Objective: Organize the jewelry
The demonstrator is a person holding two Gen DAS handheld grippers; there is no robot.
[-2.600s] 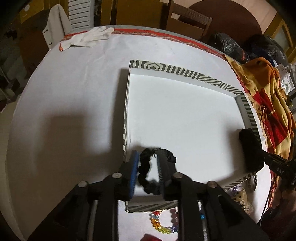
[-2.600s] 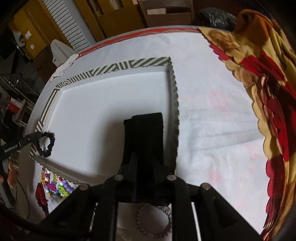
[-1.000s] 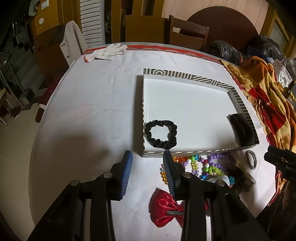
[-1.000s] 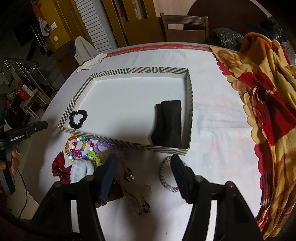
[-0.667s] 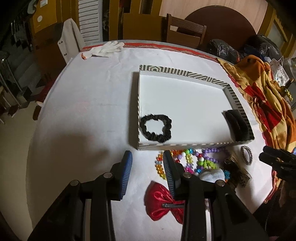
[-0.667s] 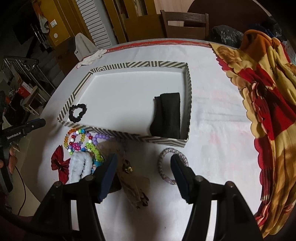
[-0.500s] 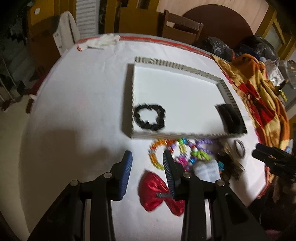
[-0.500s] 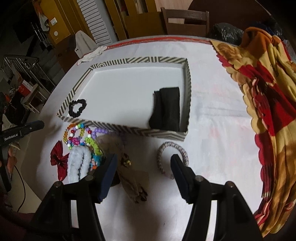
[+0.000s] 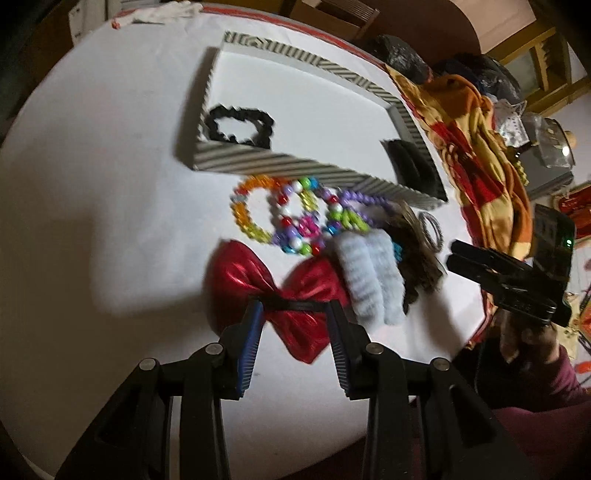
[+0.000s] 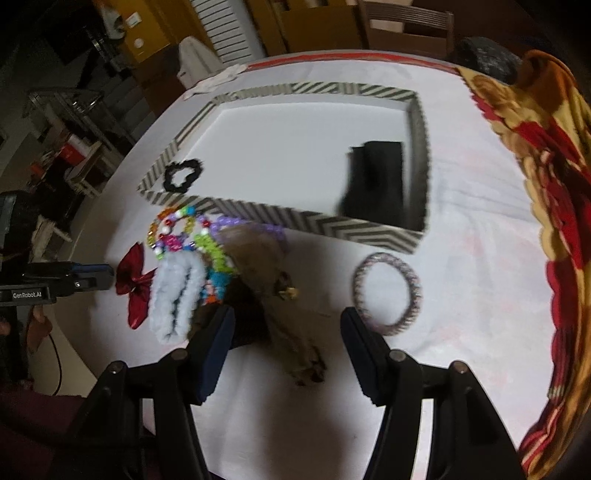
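A striped-rim white tray [image 9: 280, 162] [image 10: 295, 218] holds a black scrunchie [image 9: 236, 123] [image 10: 183, 175] and a black folded band [image 9: 412, 166] [image 10: 376, 184]. In front of it lie bead bracelets [image 9: 288, 214] [image 10: 184, 236], a red bow [image 9: 273, 291] [image 10: 135, 284], a white fuzzy scrunchie [image 9: 365, 273] [image 10: 177, 295], a brown hair piece [image 10: 273, 280] and a grey ring bracelet [image 10: 386, 291]. My left gripper [image 9: 293, 314] is open, its jaws on either side of the bow's middle. My right gripper [image 10: 286, 328] is open above the brown piece.
A red and yellow cloth [image 10: 546, 192] lies along the table's right side. A white glove [image 9: 162, 13] lies at the far edge. Chairs [image 10: 406, 26] stand behind the round white table [image 9: 92, 184].
Both grippers let go of the black scrunchie and black band in the tray and drew back. My left gripper has moved down over the red bow; the right has come lower over the pile.
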